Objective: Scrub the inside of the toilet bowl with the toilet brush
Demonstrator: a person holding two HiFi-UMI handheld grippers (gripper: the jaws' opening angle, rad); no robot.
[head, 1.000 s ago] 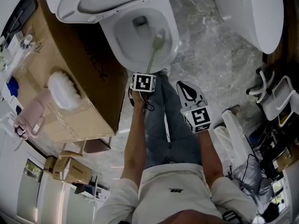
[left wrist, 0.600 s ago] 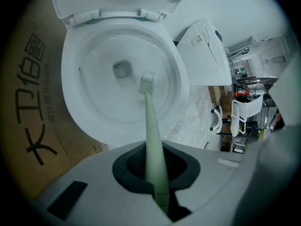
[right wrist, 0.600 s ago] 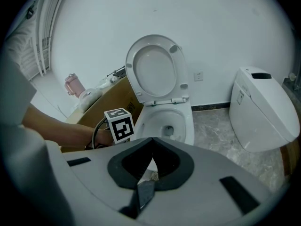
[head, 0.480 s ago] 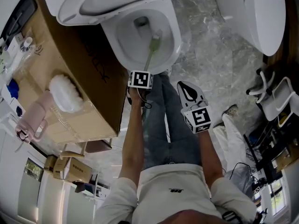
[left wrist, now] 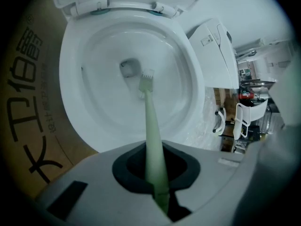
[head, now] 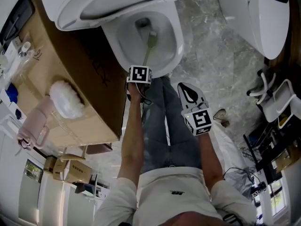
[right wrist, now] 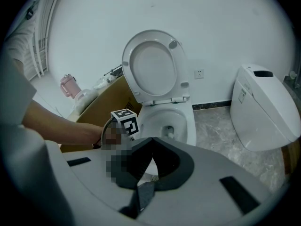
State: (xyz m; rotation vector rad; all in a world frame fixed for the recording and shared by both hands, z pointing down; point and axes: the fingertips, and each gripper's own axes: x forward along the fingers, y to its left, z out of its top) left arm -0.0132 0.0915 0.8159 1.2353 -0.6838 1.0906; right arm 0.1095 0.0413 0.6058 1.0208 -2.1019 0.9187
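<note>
We are in the scrubbing step. Our left tongs are clamped on the pale green handle of the toilet brush. Its head sits low inside the toilet bowl, just beside the drain opening. Our right tongs are pressed together on nothing, held back from the bowl. Next, we judge, the head needs sweeping around the bowl wall under steady pressure.

The cardboard box bears black letters "KT"; other print unreadable.
</note>
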